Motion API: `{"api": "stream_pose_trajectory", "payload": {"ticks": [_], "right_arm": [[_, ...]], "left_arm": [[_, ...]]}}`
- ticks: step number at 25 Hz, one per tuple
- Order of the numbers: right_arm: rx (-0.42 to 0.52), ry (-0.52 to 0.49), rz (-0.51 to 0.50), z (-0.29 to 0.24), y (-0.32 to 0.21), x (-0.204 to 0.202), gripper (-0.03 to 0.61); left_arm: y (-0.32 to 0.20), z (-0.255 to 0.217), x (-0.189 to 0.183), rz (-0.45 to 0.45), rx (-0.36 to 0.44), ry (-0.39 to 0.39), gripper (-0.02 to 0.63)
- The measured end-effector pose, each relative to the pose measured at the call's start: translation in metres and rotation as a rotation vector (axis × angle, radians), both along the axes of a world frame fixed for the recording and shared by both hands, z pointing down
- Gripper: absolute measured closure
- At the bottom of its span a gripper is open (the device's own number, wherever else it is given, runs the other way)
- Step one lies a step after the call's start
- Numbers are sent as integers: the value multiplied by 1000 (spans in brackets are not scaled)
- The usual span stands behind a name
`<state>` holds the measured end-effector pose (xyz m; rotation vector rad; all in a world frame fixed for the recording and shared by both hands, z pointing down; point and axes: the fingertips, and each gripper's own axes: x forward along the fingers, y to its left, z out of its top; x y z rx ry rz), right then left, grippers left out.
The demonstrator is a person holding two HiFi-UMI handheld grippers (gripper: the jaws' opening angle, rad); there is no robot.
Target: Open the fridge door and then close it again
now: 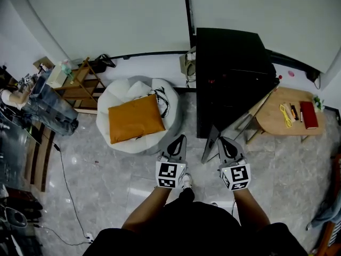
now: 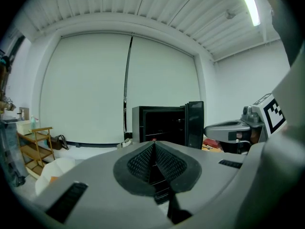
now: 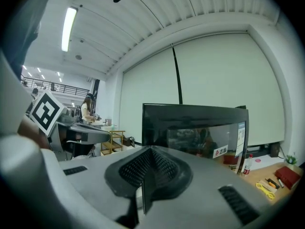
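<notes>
**Fridge door open, both grippers closed and empty**

- Fridge [image 1: 229, 73]: black, stands against the white wall, between a white beanbag [image 1: 120, 97] and a round wooden table [image 1: 277, 124].
- Door [image 1: 209, 144] is swung out towards the person. In the head view it shows edge-on, with its free end between the two grippers.
- Left gripper view: the dark fridge interior is exposed and the door stands at the cabinet's right side.
- Right gripper view: the glossy outer face of the door fills the middle ground. It carries a small sticker low on the right.
- Left gripper [image 1: 183, 138]: jaws together, nothing between the pads. It points at the open cabinet and sits to the left of the door's free end, apart from it.
- Right gripper [image 1: 221, 140]: jaws together, nothing clamped. Its tip is just beside the door on the right. Contact with the door cannot be judged from the head view; its own view shows the door face ahead of the jaws, not between them.
- Surroundings: an orange cushion [image 1: 136, 117] lies on the beanbag. Yellow scissors [image 1: 285, 115] and a red book [image 1: 308, 114] lie on the table. A wooden shelf [image 1: 80, 84] stands at far left by the wall.
</notes>
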<state>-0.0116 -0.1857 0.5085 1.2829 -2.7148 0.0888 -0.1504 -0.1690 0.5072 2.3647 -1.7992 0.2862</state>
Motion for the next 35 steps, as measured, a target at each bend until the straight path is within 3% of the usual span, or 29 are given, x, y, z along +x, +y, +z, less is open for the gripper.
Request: {"api": "stream_pose_trajectory", "payload": {"ticks": [16,35], "right_arm": [[4,18,36,-1,-29,-23,560],[-2,13,90,1,-72,-57,560]], "left_arm": [[-34,-5,-2,63,15,-3,591],[-68,2,-29,106,14,-8,591]]}}
